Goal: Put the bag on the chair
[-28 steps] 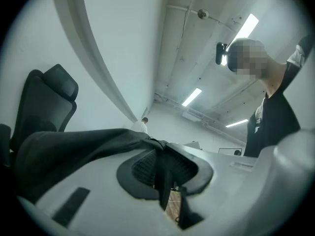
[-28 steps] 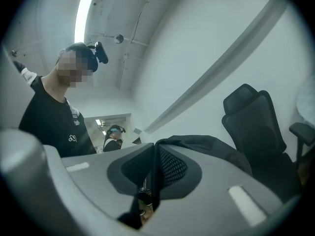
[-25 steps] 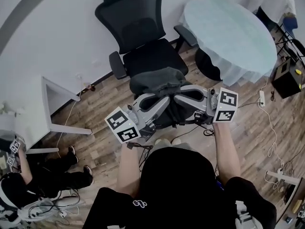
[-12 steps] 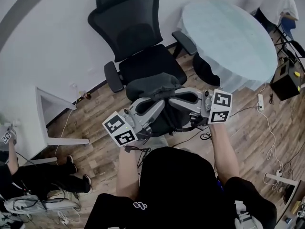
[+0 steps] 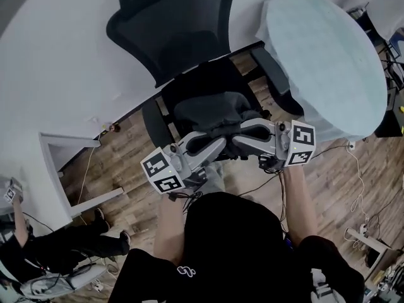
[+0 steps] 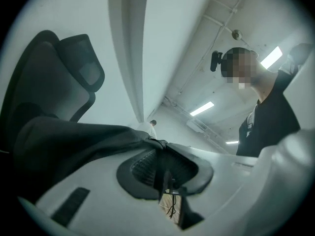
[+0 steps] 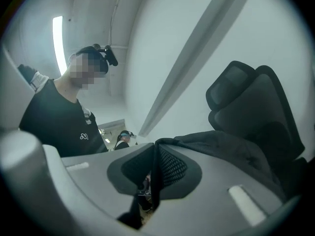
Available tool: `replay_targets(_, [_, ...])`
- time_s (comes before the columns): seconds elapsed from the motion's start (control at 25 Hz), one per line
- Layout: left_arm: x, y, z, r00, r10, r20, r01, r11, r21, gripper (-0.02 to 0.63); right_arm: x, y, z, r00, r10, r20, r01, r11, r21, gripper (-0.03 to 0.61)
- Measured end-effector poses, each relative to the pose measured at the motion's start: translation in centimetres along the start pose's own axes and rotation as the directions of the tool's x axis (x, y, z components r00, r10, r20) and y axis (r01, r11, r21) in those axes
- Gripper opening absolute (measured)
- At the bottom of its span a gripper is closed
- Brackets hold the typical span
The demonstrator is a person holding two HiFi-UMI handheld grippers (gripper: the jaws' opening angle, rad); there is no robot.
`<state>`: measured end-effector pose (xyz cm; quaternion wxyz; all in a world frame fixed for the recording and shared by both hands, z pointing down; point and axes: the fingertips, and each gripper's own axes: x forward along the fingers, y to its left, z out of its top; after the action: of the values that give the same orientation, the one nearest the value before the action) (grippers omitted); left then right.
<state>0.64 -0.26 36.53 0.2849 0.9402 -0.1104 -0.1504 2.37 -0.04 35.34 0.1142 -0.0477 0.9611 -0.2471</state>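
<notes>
Dark grey fabric of the one bag [image 5: 211, 109] sits bunched over the seat of the one black mesh chair [image 5: 170, 24]; whether it rests on the seat I cannot tell. Two claws carry it: the left claw [image 5: 218, 142] and the right claw [image 5: 238, 137] are each clamped on a fold of its upper edge. One round, pale-covered desk [image 5: 322, 49] stands at the right.

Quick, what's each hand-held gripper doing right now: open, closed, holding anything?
Left hand-held gripper: closed on the dark grey fabric bag.
Right hand-held gripper: closed on the same bag.
</notes>
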Motion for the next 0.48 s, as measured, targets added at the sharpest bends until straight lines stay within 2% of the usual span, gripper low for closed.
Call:
replay_targets(0.12, [0.3, 5.6, 3.2, 1.000, -0.016, -0.002, 0.016, 0.999, -0.039, 0.049, 2.2, -5.7, 2.1, 0.999, -0.012, 0.053, 0.008, 0.998, 0.063, 0.044])
replay_targets(0.2, [0.7, 8.3, 5.1, 1.000, -0.027, -0.010, 0.027, 0.999, -0.033, 0.049, 3.2, -8.5, 3.5, 0.996, -0.022, 0.088, 0.015, 0.997, 0.081, 0.044])
replay_targets(0.4, [1.0, 8.9, 7.3, 1.000, 0.005, -0.010, -0.005, 1.000, 0.021, 0.049, 4.3, -9.4, 5.3, 0.995, -0.039, 0.092, 0.033, 0.997, 0.067, 0.043])
replay_targets(0.48, [0.8, 11.5, 9.0, 1.000, 0.028, 0.010, -0.028, 1.000, 0.013, 0.049, 5.7, -12.1, 6.3, 0.995, -0.048, 0.085, 0.042, 0.996, 0.080, 0.043])
